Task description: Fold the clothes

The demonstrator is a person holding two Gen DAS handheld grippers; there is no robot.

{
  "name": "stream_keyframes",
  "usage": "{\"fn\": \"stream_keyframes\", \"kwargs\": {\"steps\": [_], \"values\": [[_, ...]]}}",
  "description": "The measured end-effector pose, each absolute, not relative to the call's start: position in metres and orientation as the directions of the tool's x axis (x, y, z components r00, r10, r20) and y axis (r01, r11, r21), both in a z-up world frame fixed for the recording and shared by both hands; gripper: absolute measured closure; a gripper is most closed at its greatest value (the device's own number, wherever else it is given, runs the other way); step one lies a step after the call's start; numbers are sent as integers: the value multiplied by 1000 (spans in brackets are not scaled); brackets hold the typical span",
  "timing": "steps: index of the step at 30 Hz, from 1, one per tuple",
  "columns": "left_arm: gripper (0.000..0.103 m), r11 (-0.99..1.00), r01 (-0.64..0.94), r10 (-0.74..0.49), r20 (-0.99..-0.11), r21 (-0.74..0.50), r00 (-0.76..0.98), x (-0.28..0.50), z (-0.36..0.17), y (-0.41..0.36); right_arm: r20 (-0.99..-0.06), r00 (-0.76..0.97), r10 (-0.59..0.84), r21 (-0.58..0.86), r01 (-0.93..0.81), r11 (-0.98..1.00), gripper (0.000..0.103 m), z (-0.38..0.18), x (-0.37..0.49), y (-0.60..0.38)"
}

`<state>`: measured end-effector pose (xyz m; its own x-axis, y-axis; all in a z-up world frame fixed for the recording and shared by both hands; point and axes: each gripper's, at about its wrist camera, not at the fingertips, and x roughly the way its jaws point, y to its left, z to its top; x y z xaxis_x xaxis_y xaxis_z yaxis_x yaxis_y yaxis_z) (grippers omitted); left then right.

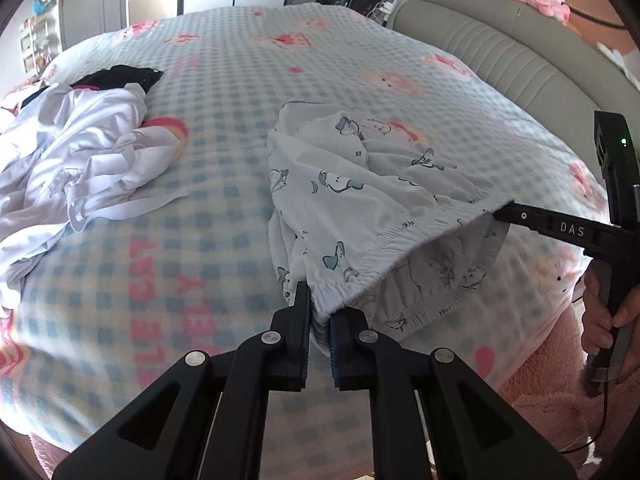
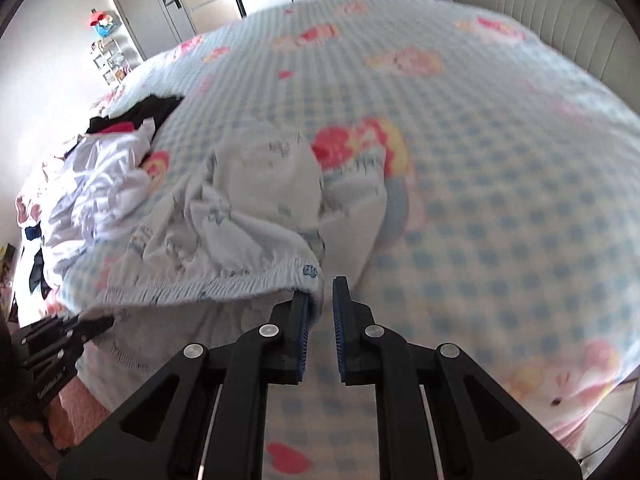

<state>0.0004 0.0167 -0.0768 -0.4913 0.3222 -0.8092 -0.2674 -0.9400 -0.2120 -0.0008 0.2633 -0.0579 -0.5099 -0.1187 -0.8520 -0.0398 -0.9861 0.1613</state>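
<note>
Pale printed shorts (image 1: 360, 200), waistband stretched sideways

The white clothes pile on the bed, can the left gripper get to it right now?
Probably not yet. The left gripper is pinching the waistband of the printed shorts, so it is busy. The bed between it and the white clothes pile looks clear, though.

Open checked blue-and-white blanket (image 1: 248, 80) is left right of the patterned shorts; crumpled white garments (image 1: 80, 152) block the left.
</note>
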Motion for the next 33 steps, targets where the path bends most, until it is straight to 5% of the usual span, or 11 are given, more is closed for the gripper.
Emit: {"fn": "stream_keyframes", "kwargs": {"steps": [2,6,11,13,15,21,26,29,33], "values": [[89,-938,-249,335,-814,-241,-474,0,-83,14,-856,-502,-126,150,-8,-989,93,-63,5,260],[53,-931,-199,364,-819,-305,-444,2,-95,4,-859,-488,-156,146,58,-988,88,-69,9,249],[53,-937,-172,348,-831,-303,-433,7,-102,-5,-857,-492,-154,106,124,-987,81,-70,-2,229],[52,-943,-171,333,-841,-287,-427,9,-105,-6,-872,-465,-152,91,152,-984,64,-78,-11,220],[50,-927,-169,376,-852,-336,-365,6,-115,-6,-900,-414,-141,79,162,-984,62,-92,-21,215],[55,-893,-146,450,-831,-426,-328,4,-131,1,-917,-384,-108,38,186,-982,63,-104,-28,206],[88,-961,-85,277,-883,-265,-379,1,-135,5,-902,-429,40,-121,164,-979,77,-107,-24,208],[88,-991,-44,137,-907,-130,-399,1,-134,8,-871,-484,90,-132,53,-990,77,-93,-22,230],[85,-981,-71,196,-898,-183,-394,0,-136,12,-907,-419,-35,-1,85,-996,76,-96,-20,239]]}}
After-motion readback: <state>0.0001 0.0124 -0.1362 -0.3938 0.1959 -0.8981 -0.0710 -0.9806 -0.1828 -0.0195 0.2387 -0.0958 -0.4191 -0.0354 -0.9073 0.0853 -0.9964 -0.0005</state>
